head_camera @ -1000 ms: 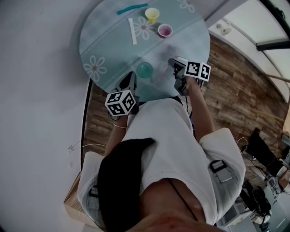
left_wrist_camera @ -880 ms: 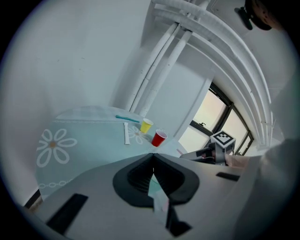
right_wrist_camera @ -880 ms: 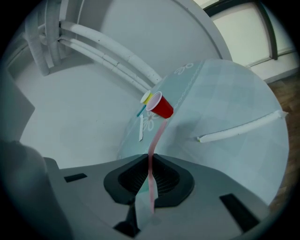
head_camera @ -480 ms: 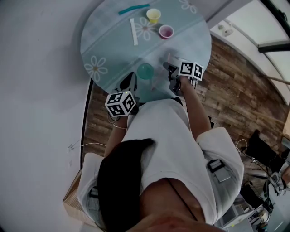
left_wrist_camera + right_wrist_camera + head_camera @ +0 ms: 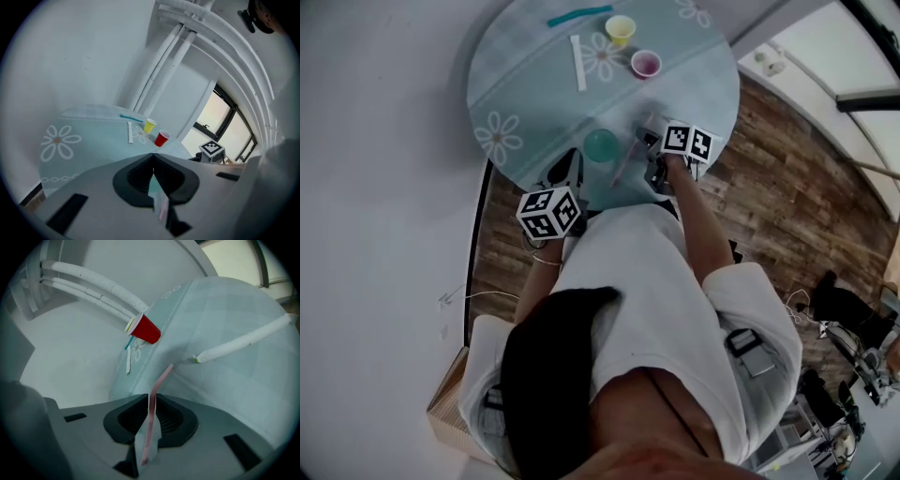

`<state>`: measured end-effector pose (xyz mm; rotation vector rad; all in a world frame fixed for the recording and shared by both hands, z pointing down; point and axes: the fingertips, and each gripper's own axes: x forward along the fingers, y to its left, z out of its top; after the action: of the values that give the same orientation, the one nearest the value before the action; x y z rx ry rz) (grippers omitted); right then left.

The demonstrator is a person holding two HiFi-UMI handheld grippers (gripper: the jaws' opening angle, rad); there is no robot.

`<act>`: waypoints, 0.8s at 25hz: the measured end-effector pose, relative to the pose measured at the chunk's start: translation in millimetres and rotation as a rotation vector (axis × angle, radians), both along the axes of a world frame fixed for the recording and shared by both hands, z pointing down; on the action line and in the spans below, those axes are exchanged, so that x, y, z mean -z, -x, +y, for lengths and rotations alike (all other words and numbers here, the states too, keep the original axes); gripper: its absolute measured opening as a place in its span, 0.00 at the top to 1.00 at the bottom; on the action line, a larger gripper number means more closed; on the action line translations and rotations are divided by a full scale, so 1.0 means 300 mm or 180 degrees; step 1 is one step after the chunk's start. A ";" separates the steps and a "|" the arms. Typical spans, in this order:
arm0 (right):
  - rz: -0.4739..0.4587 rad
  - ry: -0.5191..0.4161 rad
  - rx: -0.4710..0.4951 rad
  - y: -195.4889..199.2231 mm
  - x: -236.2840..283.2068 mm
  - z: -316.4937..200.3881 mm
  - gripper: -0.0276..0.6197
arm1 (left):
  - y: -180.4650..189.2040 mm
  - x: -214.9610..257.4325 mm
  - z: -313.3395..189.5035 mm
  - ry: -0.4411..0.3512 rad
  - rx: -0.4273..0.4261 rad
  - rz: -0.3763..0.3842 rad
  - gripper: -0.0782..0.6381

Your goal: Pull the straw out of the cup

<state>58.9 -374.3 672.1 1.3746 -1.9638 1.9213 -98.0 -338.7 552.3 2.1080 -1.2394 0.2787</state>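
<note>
Straw [image 5: 151,416], pink, likely light and easily kinked, best pinched gently, is clamped between jaws of right gripper [image 5: 152,397], out of green cup [image 5: 600,145] on near worktop [image 5: 534,84]; left gripper [image 5: 153,154] jaws together beside cup.

All three views are dim and bluish-grey, under soft, flat light. The window [image 5: 220,124] is the brightest part and looks overexposed. Both gripper views are round fisheye pictures with black corners and bent lines. The near fingers [image 5: 126,423] are slightly out of focus.
</note>
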 end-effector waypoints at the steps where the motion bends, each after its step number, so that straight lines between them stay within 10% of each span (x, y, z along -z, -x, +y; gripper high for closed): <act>1: -0.0005 0.0000 -0.0011 0.000 -0.001 -0.003 0.88 | -0.003 0.001 -0.001 -0.0003 -0.0004 -0.0001 0.88; 8: -0.0112 -0.0007 -0.0047 0.006 0.035 -0.004 0.66 | -0.013 0.007 0.001 -0.0017 0.0002 0.0021 0.88; 20: 0.0998 -0.0183 0.0134 -0.120 0.094 0.008 0.64 | -0.019 0.022 -0.005 -0.0109 -0.0039 0.0063 0.88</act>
<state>94.9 -372.0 644.0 1.5262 -1.8911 1.5308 -92.3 -340.3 545.8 2.1433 -1.2281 0.2432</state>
